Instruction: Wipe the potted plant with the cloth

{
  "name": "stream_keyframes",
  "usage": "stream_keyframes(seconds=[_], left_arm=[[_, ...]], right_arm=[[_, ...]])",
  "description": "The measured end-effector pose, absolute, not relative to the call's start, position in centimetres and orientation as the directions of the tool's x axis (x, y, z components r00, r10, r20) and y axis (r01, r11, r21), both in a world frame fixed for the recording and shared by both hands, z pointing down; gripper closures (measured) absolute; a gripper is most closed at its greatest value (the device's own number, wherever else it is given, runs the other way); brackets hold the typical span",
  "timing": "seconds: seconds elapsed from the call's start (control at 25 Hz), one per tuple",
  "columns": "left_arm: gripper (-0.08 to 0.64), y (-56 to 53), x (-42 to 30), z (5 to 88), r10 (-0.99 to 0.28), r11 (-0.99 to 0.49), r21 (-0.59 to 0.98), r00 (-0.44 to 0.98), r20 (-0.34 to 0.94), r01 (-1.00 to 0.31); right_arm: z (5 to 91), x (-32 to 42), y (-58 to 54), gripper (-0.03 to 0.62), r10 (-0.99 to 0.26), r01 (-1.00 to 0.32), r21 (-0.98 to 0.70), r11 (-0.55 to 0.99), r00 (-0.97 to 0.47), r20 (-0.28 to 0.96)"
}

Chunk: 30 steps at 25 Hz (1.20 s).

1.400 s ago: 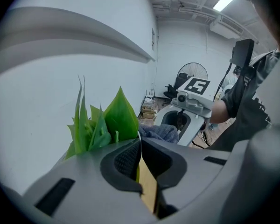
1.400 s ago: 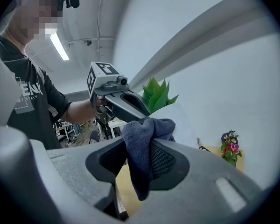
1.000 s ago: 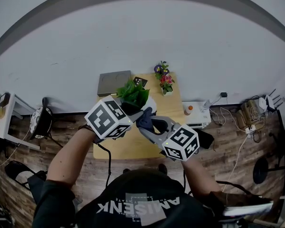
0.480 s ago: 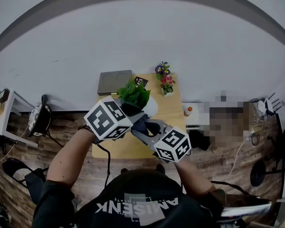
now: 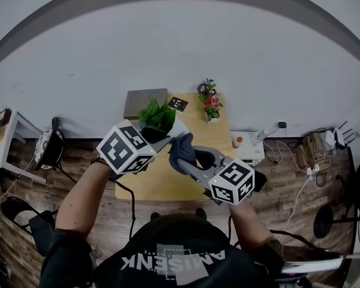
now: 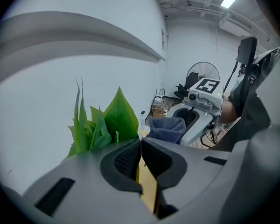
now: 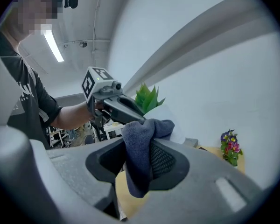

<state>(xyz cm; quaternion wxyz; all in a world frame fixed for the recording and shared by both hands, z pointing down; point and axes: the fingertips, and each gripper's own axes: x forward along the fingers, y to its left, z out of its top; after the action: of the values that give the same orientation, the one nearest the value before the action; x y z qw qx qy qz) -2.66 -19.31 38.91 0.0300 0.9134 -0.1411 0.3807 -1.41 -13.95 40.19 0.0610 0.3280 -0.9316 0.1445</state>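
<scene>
The potted plant (image 5: pixel 157 115) has broad green leaves in a white pot (image 5: pixel 178 127) and stands at the back of the wooden table (image 5: pixel 162 182). My left gripper (image 5: pixel 164 140) reaches it from the left, shut with a thin green leaf pinched between its pads (image 6: pixel 141 143). More leaves (image 6: pixel 114 118) rise just above its left jaw. My right gripper (image 5: pixel 186 158) is shut on a dark blue cloth (image 5: pixel 181 147), which bulges out of the jaws (image 7: pixel 142 129). The cloth hangs just right of the plant and close to the left gripper's tips (image 7: pixel 130 112).
A small pot of purple and pink flowers (image 5: pixel 209 101) stands at the table's back right corner. A grey flat box (image 5: pixel 144 104) and a small black card (image 5: pixel 178 104) lie along the back edge. A low white unit (image 5: pixel 247 147) stands on the floor to the right, against the pale wall.
My left gripper has shifted left and the plant's leaves and pot have gone left with it. The right gripper dipped left with the cloth, then came back to the plant's right side.
</scene>
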Motion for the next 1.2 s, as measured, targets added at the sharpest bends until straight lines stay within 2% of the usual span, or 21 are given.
stream_keyframes(seconds=[0.4,0.68,0.92,1.2], left_arm=[[0.549,-20.6,-5.7,41.4,-0.276,-0.935,-0.056,0.617,0.737,-0.351],[0.549,-23.0,-7.5,44.7,-0.303,-0.921,-0.095,0.543,0.783,-0.377],[0.549,-24.1,-6.3,49.3,-0.29,-0.935,-0.137,0.481,0.827,-0.327],[0.549,-24.3,-0.8,53.8,-0.216,-0.969,-0.121,0.492,0.844,-0.217]], right_arm=[[35.0,3.3,-15.4,0.459,-0.676,-0.682,-0.185,0.707,-0.729,0.108],[33.7,5.2,-16.5,0.459,-0.712,-0.714,-0.171,0.679,-0.697,0.086],[34.0,7.0,-17.3,0.459,-0.744,-0.748,-0.18,0.639,-0.66,0.099],[35.6,11.1,-17.6,0.459,-0.797,-0.802,-0.203,0.562,-0.591,0.125]])
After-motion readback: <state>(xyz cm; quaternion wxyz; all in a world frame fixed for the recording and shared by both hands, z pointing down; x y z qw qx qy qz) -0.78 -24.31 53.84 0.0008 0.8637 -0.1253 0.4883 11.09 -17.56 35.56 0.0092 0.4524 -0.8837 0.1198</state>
